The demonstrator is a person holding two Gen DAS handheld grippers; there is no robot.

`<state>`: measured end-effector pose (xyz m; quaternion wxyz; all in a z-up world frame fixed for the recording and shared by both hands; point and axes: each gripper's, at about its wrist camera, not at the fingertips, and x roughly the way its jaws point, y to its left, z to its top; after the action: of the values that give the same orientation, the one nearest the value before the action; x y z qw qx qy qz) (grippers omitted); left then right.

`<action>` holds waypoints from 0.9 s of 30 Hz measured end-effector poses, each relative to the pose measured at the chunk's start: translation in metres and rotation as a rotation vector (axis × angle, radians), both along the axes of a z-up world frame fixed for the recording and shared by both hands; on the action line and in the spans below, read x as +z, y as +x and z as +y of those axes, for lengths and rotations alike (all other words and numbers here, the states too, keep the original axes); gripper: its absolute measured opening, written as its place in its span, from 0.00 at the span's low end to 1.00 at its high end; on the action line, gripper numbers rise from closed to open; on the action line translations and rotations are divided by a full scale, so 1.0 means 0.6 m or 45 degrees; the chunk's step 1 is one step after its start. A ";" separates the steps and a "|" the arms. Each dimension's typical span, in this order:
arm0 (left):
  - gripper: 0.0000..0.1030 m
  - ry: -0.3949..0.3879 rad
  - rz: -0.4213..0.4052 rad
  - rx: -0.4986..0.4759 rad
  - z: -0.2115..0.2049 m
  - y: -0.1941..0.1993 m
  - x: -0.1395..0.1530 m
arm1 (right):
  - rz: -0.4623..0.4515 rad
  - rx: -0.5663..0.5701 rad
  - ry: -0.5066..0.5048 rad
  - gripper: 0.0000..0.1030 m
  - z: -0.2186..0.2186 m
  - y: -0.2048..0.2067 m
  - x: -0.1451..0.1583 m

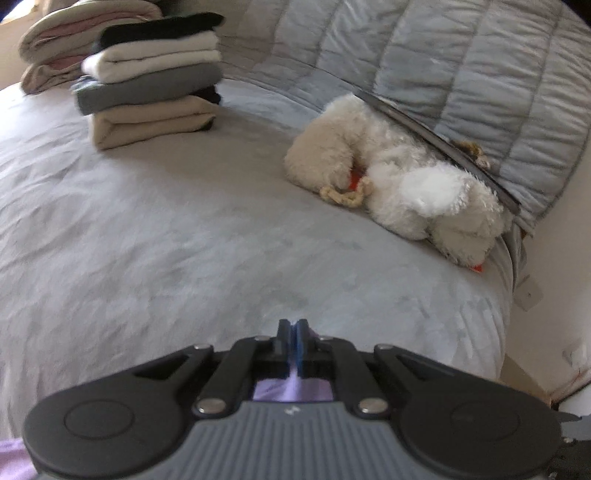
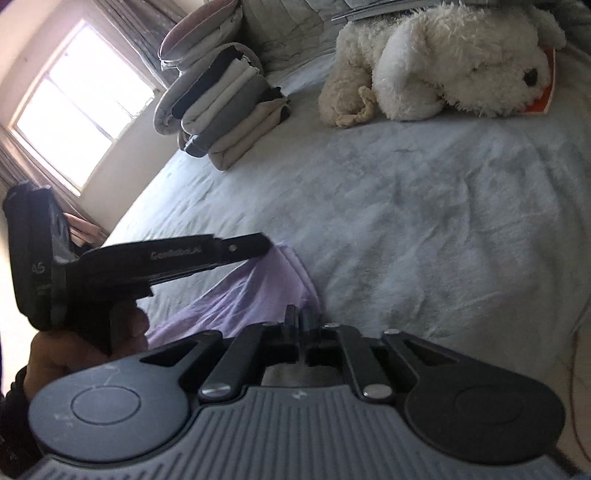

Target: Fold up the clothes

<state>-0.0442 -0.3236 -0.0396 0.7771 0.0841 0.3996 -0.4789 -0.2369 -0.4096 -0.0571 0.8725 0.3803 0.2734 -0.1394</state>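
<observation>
The left gripper [image 1: 293, 332] has its jaws pressed together on a fold of the lavender garment [image 1: 291, 389], whose cloth shows between the blue pads and hangs down behind the fingers, with another patch of it at the lower left corner of the left wrist view. From the right wrist view the same gripper [image 2: 267, 245] reaches in from the left, held by a hand [image 2: 74, 343], and the lavender garment [image 2: 251, 291] drapes from its tip in a slack band down to the right gripper [image 2: 297, 319]. The right gripper's jaws stand nearly together at the garment's near edge; they seem to pinch it, though motion blur and the dark fingers hide the contact itself. The garment thus hangs between the two grippers, just above the near edge of the bed [image 1: 184, 229], covered in a pale grey blanket that lies wrinkled. Farther back on the bed, to the left, rests a stack of folded clothes [image 1: 151, 77] in beige, grey, cream and black layers, with a rounded pile of pinkish bedding [image 1: 74, 33] behind it. To the right lies a white plush dog [image 1: 406, 177] on its side, its back against a quilted grey cover [image 1: 461, 66]. In the right wrist view a bright window [image 2: 77, 107] with curtains stands beyond the bed's far left side.
</observation>
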 end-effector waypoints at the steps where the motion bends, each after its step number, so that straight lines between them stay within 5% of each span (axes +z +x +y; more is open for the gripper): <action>1: 0.10 -0.018 0.006 0.018 0.009 0.001 0.003 | 0.004 0.008 -0.008 0.13 0.000 -0.001 0.004; 3: 0.24 -0.052 0.000 0.064 0.030 0.001 0.011 | 0.011 0.026 -0.035 0.13 0.002 0.000 0.013; 6: 0.31 -0.101 -0.019 0.131 0.068 0.002 0.028 | 0.016 0.060 -0.084 0.15 0.014 0.002 0.028; 13: 0.39 -0.139 -0.111 0.371 0.189 0.020 0.068 | 0.026 0.149 -0.145 0.30 0.070 0.033 0.044; 27: 0.52 0.066 -0.068 0.636 0.465 0.053 0.073 | 0.089 0.395 -0.301 0.39 0.246 0.148 0.063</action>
<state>-0.0124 -0.0445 0.0045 0.8791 0.0154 0.3996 -0.2592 -0.1478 -0.2620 -0.0190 0.9120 0.2235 0.3407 -0.0477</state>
